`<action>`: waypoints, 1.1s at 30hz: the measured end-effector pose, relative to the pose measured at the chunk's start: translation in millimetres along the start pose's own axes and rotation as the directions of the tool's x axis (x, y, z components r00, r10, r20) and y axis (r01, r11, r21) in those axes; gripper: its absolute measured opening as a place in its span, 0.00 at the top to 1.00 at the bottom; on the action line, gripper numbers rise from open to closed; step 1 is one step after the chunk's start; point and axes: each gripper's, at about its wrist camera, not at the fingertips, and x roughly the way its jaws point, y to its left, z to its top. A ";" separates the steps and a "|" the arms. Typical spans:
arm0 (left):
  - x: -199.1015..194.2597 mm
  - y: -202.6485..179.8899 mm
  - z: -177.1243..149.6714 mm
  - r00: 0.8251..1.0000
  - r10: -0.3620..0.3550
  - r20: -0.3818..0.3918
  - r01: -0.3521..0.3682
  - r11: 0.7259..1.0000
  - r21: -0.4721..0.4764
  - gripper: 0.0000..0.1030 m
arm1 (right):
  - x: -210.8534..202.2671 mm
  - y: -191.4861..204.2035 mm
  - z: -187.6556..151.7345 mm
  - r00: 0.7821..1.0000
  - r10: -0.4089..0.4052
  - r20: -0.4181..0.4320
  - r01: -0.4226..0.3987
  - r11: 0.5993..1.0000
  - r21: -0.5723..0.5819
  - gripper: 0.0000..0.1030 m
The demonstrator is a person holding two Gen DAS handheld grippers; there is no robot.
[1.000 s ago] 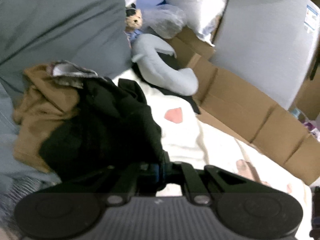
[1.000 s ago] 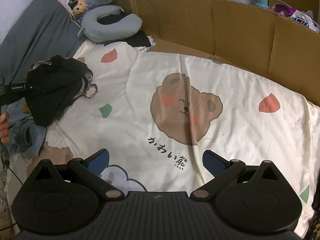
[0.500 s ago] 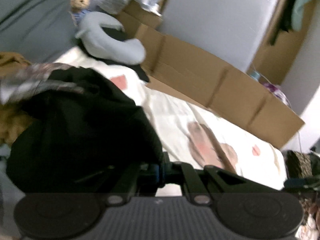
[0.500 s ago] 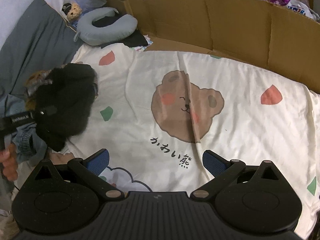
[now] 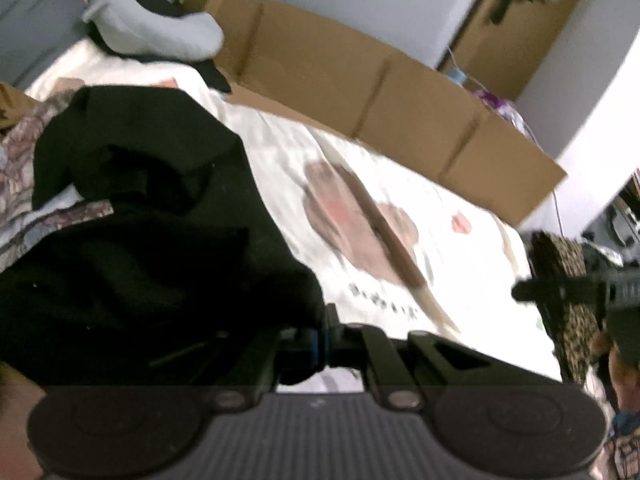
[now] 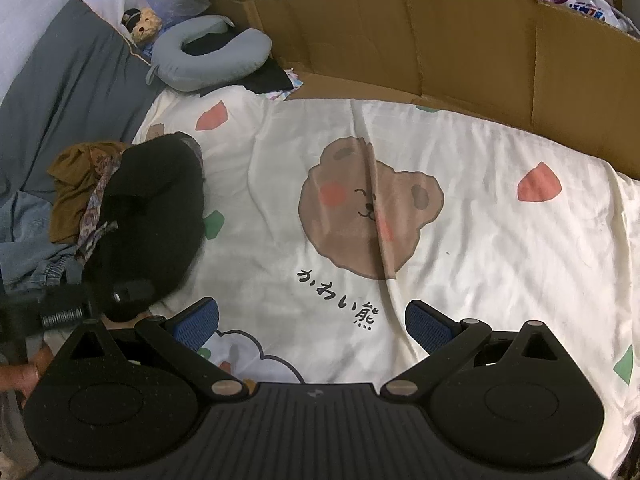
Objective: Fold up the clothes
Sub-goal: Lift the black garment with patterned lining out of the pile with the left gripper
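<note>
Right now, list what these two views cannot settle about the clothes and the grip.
- Left hand-held gripper: in the left wrist view the black garment bunches over its tips, hiding how much cloth is pinched.
- Black garment's type: bunched in both views, and the left view is blurred.
- Clothes pile: cut by the right view's left edge, partly under the black garment; item count unclear.

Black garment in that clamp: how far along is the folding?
Barely begun. Nothing folded shows. The left gripper is shut on the black garment, bunched beside the clothes pile. The right gripper hangs open over the bear sheet. Spreading and folding remain.
</note>
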 end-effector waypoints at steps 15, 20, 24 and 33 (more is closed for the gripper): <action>-43.7 24.8 2.2 0.996 -0.084 0.006 0.084 0.992 -0.092 0.60 | 2.2 4.5 -7.5 1.000 -0.002 -0.025 0.001 0.999 -0.034 0.01; -50.3 47.4 9.8 0.998 0.000 0.067 0.013 0.982 -0.189 0.58 | 4.9 8.1 -6.3 0.999 0.016 -0.035 -0.016 1.000 -0.009 0.01; -56.5 62.7 16.9 0.990 0.073 0.118 -0.042 0.967 -0.250 0.58 | 5.2 13.5 -6.7 0.999 0.021 -0.034 -0.021 0.999 -0.024 0.01; -57.6 91.8 29.0 0.959 0.227 0.167 -0.155 0.919 -0.364 0.58 | 6.2 13.5 -7.3 0.999 0.014 -0.042 -0.015 1.000 -0.022 0.01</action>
